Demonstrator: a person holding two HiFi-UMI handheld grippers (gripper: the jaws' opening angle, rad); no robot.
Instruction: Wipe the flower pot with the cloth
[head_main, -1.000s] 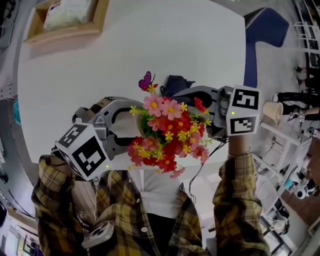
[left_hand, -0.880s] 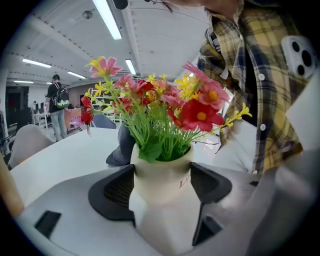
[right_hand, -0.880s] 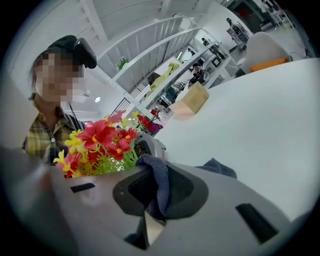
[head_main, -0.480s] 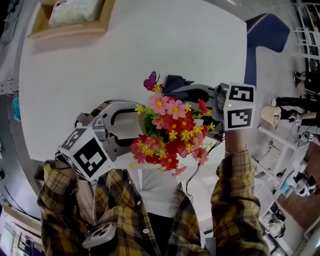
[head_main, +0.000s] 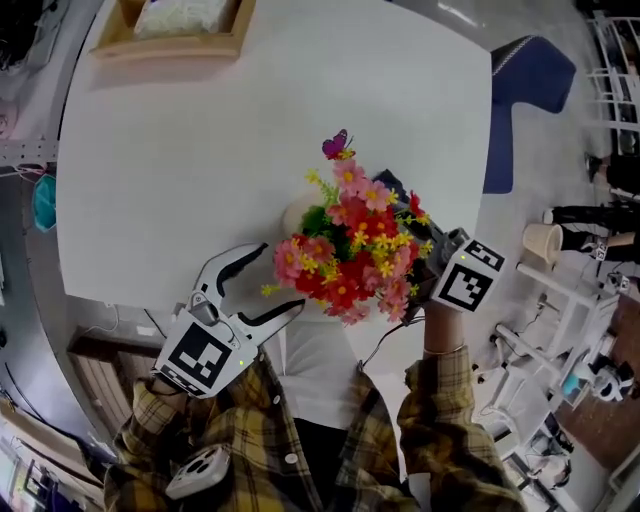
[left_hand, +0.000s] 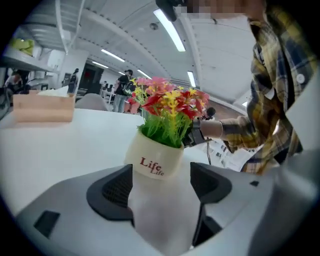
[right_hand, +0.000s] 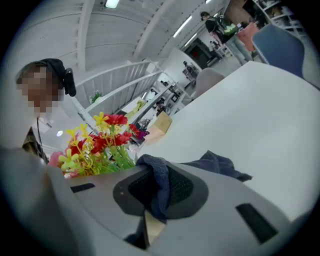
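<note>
Tipping was the danger: left tongs (left_hand: 160, 187) stood open and empty near the flower pot (left_hand: 155, 160), so right tongs (right_hand: 154, 202), clamped on the blue cloth (right_hand: 159, 180), might knock it over.

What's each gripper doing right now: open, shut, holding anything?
Left gripper: open, holding nothing; the flower pot stands just beyond its jaws.
Right gripper: shut on the dark blue cloth.
</note>
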